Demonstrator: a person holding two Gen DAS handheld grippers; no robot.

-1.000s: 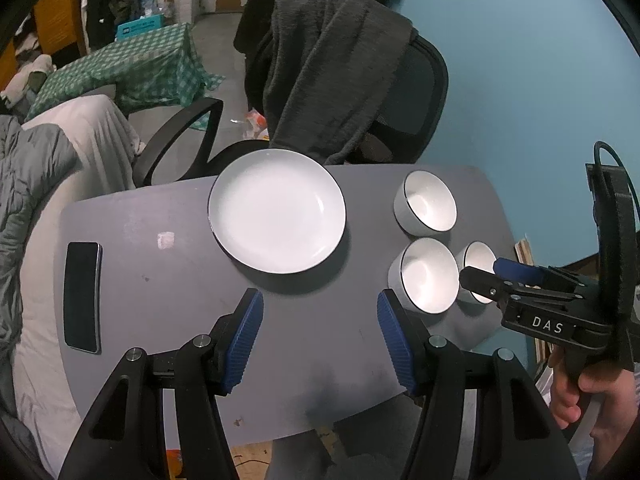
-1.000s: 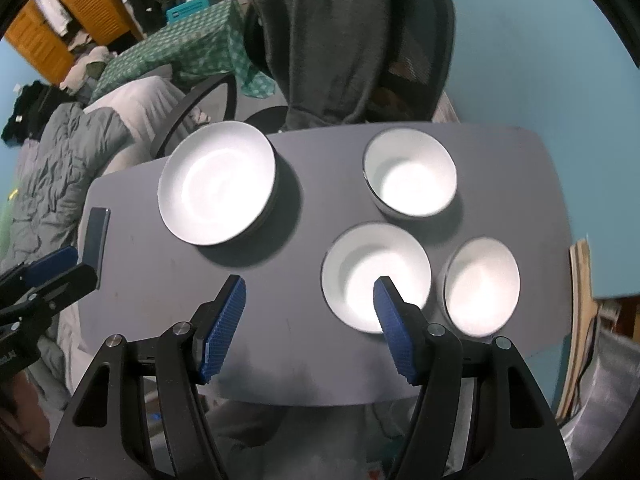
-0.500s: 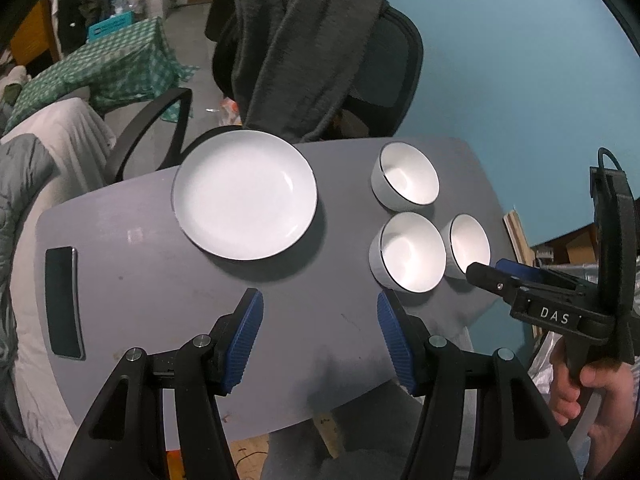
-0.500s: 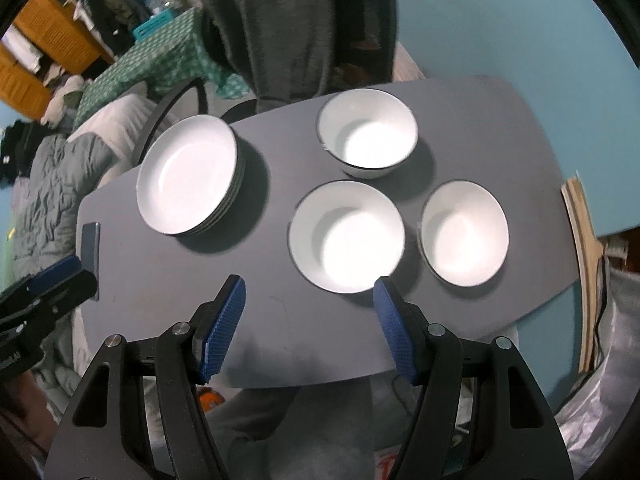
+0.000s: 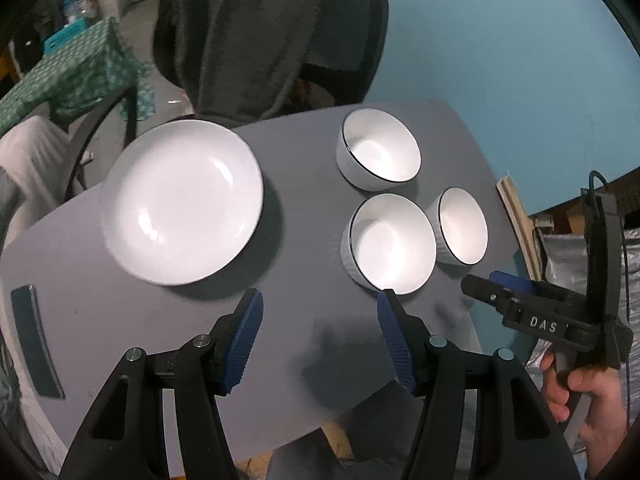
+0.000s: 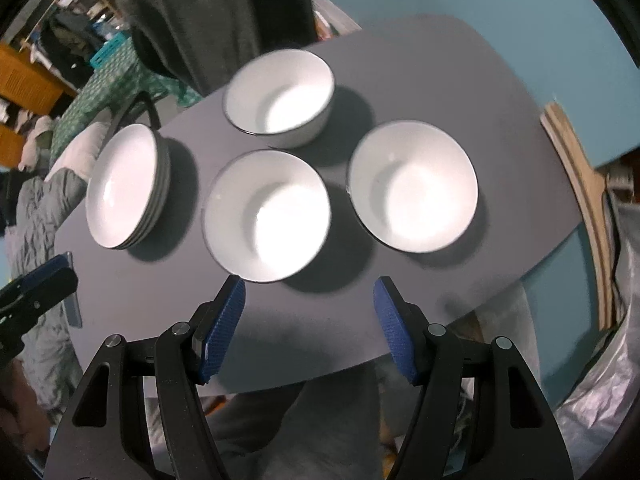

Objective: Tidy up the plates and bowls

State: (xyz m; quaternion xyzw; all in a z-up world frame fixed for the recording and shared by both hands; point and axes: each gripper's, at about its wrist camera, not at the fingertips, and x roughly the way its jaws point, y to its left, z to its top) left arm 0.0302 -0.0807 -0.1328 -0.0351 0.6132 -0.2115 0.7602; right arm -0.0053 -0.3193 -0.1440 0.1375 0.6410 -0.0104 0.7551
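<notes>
Compared with half a second ago, both cameras are nearer to the grey table [image 5: 304, 216] and the dishes look larger. In the right wrist view the three bowls have shifted left and down, so the near bowl [image 6: 266, 216] is now just ahead of the left blue pad instead of centred between the two pads.

From left to right in the left wrist view: a dark phone [image 5: 36, 340] lies at the left edge of the table, then the stack of plates [image 5: 182, 200], then the far bowl [image 5: 378, 154], the near bowl [image 5: 394, 244] and the right bowl [image 5: 462, 226]. All stand upright on the table. The near bowl and the right bowl look to be touching or almost touching; I cannot tell which.

The left gripper [image 5: 320, 336] hovers over the near edge of the table with its fingers spread wide and nothing between them. The right gripper [image 6: 308, 328] is the same: fingers apart, empty, above the table edge before the bowls.

In the left wrist view the stack of plates looks like one plate; only the right wrist view [image 6: 124, 186] shows several rims. The far bowl [image 6: 280, 98] is blurred there. A chair [image 5: 344, 32] with a dark cloth [image 5: 248, 32] over it stands behind the table, cut off at the top. The right hand [image 5: 580, 400] is partly cut off by the frame.
</notes>
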